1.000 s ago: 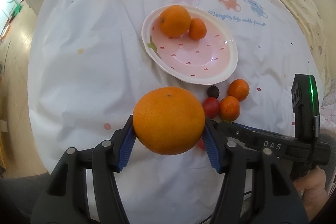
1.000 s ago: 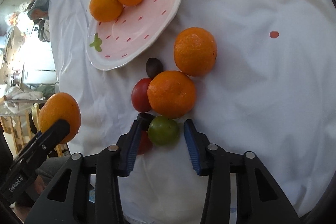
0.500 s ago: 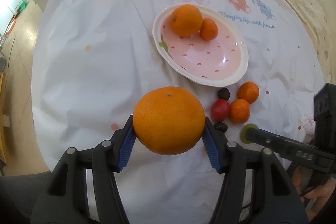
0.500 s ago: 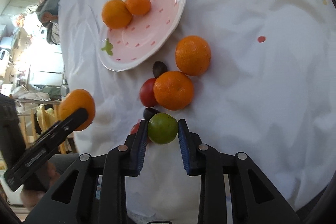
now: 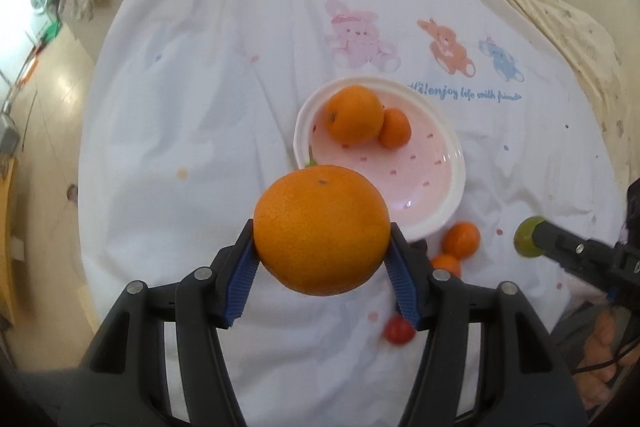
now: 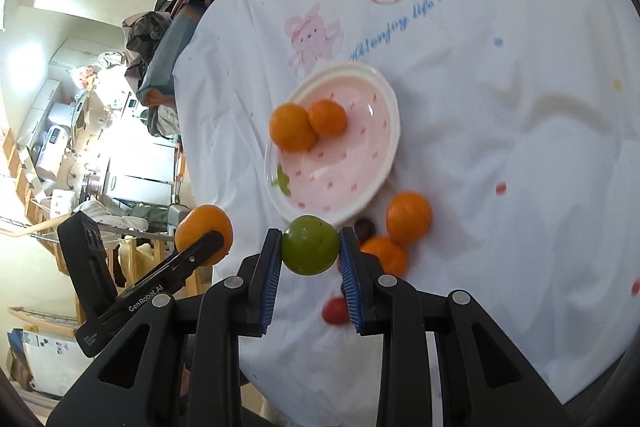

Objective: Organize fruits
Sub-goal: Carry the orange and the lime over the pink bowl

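Note:
My left gripper [image 5: 322,269] is shut on a large orange [image 5: 321,229] and holds it in the air before the pink spotted plate [image 5: 436,171]. The plate holds two oranges [image 5: 354,113]. My right gripper [image 6: 309,267] is shut on a small green fruit [image 6: 310,245], lifted above the cloth near the plate's [image 6: 372,163] front rim. In the right wrist view the left gripper [image 6: 200,247] with its orange shows at the left. Two mandarins [image 6: 408,217], a dark fruit [image 6: 365,227] and a red tomato [image 6: 335,311] lie on the cloth below.
A white tablecloth [image 5: 224,99] with cartoon animals covers the round table. A pile of clothes [image 6: 168,23] sits beyond the table's far left edge. The floor and furniture lie past the left edge.
The right gripper closed on the green fruit and lifted it off the cloth. Both grippers rose and pulled back; the left one keeps its orange.

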